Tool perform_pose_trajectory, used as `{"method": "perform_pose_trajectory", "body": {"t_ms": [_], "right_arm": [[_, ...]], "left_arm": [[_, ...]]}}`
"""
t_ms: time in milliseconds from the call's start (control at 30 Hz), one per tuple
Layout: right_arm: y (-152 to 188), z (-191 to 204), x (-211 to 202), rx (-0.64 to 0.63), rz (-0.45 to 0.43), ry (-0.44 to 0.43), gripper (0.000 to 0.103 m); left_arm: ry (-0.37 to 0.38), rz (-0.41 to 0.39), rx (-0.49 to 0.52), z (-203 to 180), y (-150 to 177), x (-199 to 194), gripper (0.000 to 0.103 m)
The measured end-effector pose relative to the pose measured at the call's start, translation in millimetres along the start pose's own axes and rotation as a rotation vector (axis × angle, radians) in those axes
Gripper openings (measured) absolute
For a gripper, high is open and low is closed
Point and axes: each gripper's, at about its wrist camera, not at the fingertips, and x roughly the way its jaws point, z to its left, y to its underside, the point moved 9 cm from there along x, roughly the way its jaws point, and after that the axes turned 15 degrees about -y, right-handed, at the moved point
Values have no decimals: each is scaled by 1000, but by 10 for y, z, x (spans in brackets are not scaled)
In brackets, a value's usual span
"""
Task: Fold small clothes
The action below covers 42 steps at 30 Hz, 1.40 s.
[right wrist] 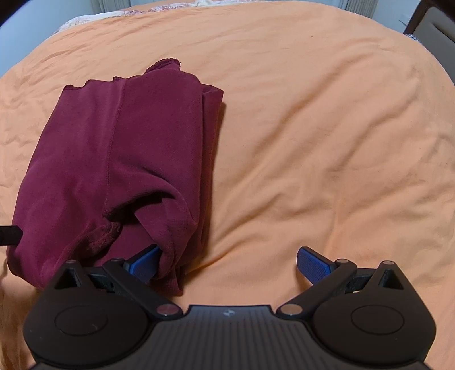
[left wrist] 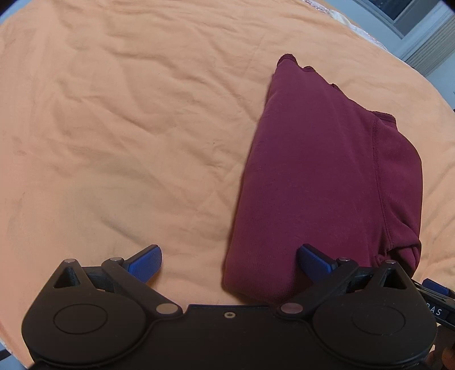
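Grippers sit low over an orange bedsheet (left wrist: 128, 128), both with jaws spread wide and gripping nothing. The left gripper (left wrist: 229, 263) has its right blue fingertip (left wrist: 312, 260) over the near end of a folded maroon garment (left wrist: 327, 176), the other over bare sheet. The right gripper (right wrist: 227, 264) has its left fingertip (right wrist: 145, 263) touching the garment's near right corner. The garment lies folded lengthwise, stretching away between the two grippers.

An orange bedsheet (left wrist: 128, 128), creased throughout, is spread over the bed. At its far edge a pale patterned cover (right wrist: 85, 18) is exposed. A window (left wrist: 398, 8) is seen far right.
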Motion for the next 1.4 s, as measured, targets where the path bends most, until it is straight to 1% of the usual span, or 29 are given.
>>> {"method": "perform_pose_trajectory", "body": {"t_ms": [100,200,367,467,567,667,767,800,867,900,933,1000,1067,1167,1267,1333,1400], "right_arm": [[4,5,43,-16,6,1,103],[37,0,83,-11,5,3,103],[143,31,102,-43,-53,24,103],[232,46,87,-35,-73,26,103],[245,54,40,-57,-42,15,103],[227,69,-59,-97,7,-24,103],[157,67,-243,-133,-34,-43,103],[144,51,-290,-135,-42,-34,103],[144,-18,-329,-122,-31,22,103],[146,-60,-340,-105,-31,51,103],[138,-88,-356,-81,-42,58,103],[89,-109,-389,-24,-70,38,103],[-25,-82,-409,-2,-97,13,103],[-284,-13,-386,0,-128,-15,103],[-563,14,-275,41,-149,-36,103],[-673,16,-144,56,-125,-35,103],[-664,-3,10,33,-68,-2,103]], "left_arm": [[-9,-12,25,-13,2,-13,102],[-9,-8,16,-15,8,-7,102],[-20,9,-10,-6,59,27,102],[-25,11,-6,1,72,19,102],[-19,18,10,6,65,-13,102],[-3,12,32,19,17,-97,102],[0,-13,35,46,-69,-196,102],[-1,-22,32,58,-105,-219,102],[-11,-33,28,74,-173,-238,102],[-16,-36,26,77,-206,-237,102],[-19,-37,23,78,-233,-230,102],[-26,-36,18,73,-288,-208,102],[-30,-38,16,62,-335,-177,102],[-41,-46,23,35,-397,-130,102],[-48,-35,32,2,-400,-67,102],[-49,-22,37,-26,-376,-29,102],[-47,-9,44,-66,-338,-1,102]]}}
